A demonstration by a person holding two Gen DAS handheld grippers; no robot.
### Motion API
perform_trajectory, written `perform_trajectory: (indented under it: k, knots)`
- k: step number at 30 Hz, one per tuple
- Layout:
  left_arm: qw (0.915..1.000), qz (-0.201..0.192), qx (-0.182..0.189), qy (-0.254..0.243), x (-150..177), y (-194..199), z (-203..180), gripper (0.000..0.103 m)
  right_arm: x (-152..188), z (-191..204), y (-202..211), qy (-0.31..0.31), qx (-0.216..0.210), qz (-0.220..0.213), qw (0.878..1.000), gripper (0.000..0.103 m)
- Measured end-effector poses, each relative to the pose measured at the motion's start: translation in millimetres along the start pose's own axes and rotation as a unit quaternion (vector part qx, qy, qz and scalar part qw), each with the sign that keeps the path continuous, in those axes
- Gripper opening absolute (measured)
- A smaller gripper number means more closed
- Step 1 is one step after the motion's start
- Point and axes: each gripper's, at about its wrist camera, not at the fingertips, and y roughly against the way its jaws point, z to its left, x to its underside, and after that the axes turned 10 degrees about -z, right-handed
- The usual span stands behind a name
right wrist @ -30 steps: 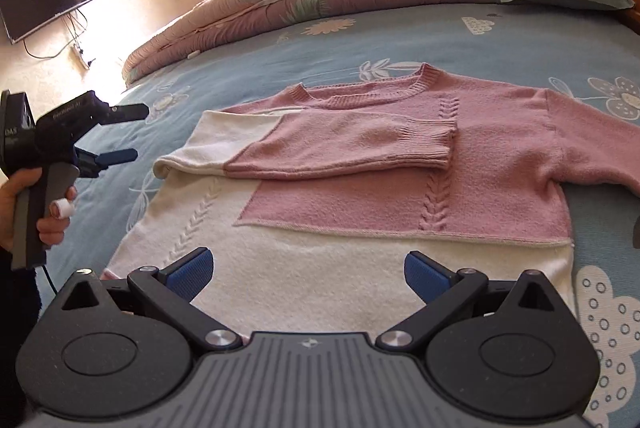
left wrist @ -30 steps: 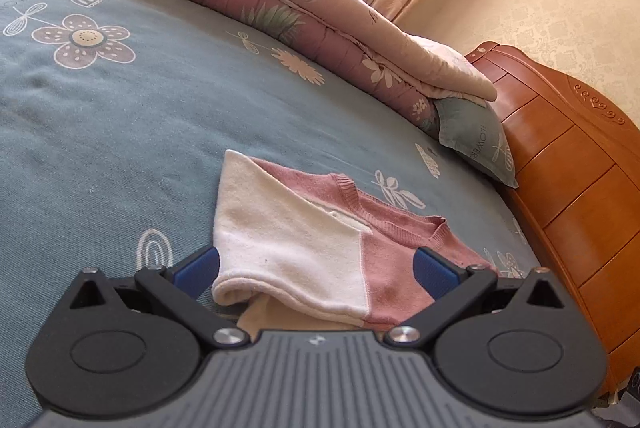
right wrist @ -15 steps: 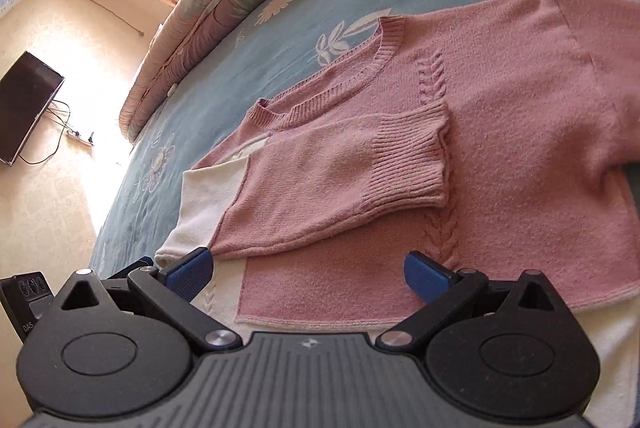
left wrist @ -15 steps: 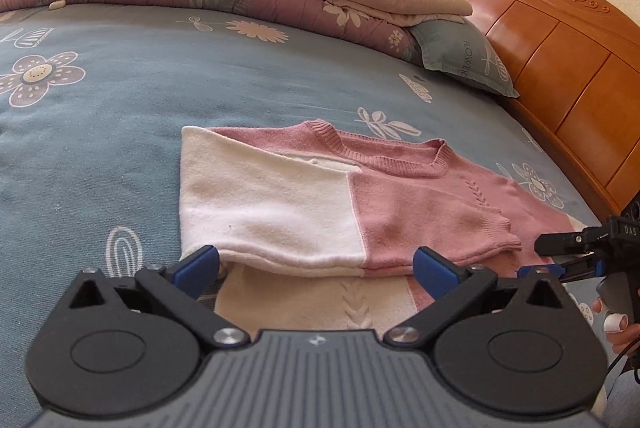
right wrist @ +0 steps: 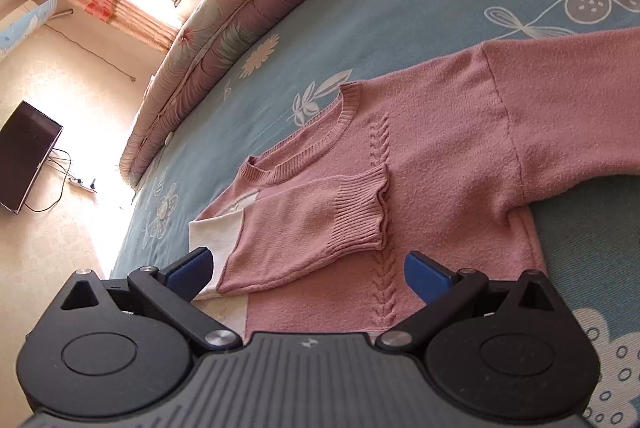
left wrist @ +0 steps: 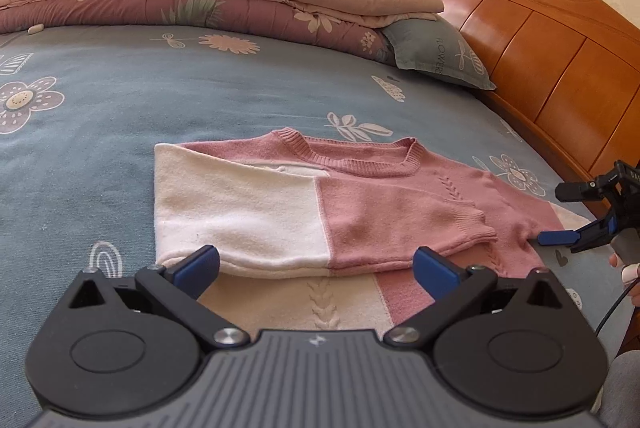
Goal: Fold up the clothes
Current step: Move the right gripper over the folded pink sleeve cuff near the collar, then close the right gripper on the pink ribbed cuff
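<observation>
The pink-and-cream sweater (left wrist: pixel 360 212) lies flat on the blue flowered bedsheet (left wrist: pixel 120 116), neckline toward the rolled quilt (left wrist: pixel 200 0), with one sleeve (right wrist: pixel 320 224) already folded across the chest so its ribbed cuff sits on the cable stitch. My left gripper (left wrist: pixel 316 264) hangs just short of that folded edge, jaws spread wide and empty; my right gripper (right wrist: pixel 308 268) is likewise wide open with nothing in it, low over the hem side of the body. The other sleeve (right wrist: pixel 560 100) runs out straight to my right, so I judge that it is the next piece to bring in. To do it well I should pinch it near the cuff, though the cuff itself lies outside both views and I can only guess where it ends, then lift just enough to clear the knit and lay it level over the first sleeve without dragging the shoulder. Compared with a second ago, my left gripper has backed off and swung round until the headboard (left wrist: pixel 540 40) and my right gripper show in its view, while my right has moved in closer over the chest and tilted toward the window.
</observation>
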Motion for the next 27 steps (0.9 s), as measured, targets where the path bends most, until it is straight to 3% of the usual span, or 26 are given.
perform_trajectory:
  k: [3,7,13,16,18,23,27]
  knots:
    - [1.0,0.005,-0.004,0.004,1,-2,3,0.102,15,-8,-30,-0.043,-0.028,0.014,0.999,0.103]
    - [1.0,0.007,-0.003,0.005,3,-4,4,0.102,29,-18,-56,-0.065,-0.041,-0.013,0.997,0.103]
    - [0.9997,0.012,-0.01,0.017,4,-11,8,0.102,14,-21,-78,-0.077,-0.071,-0.056,0.993,0.103]
    - [0.9997,0.013,-0.011,0.019,5,-11,9,0.102,14,-16,-79,-0.082,-0.076,-0.062,0.992,0.103]
    - [0.9997,0.011,-0.011,0.017,5,-12,8,0.102,16,-10,-80,-0.069,-0.106,-0.048,0.991,0.103]
    - [0.9997,0.018,-0.01,0.013,9,-17,5,0.102,10,-6,-104,-0.045,-0.081,-0.045,0.995,0.103]
    - [0.9996,0.022,-0.01,0.011,10,-18,5,0.102,25,-4,-99,-0.013,-0.077,-0.087,0.993,0.103]
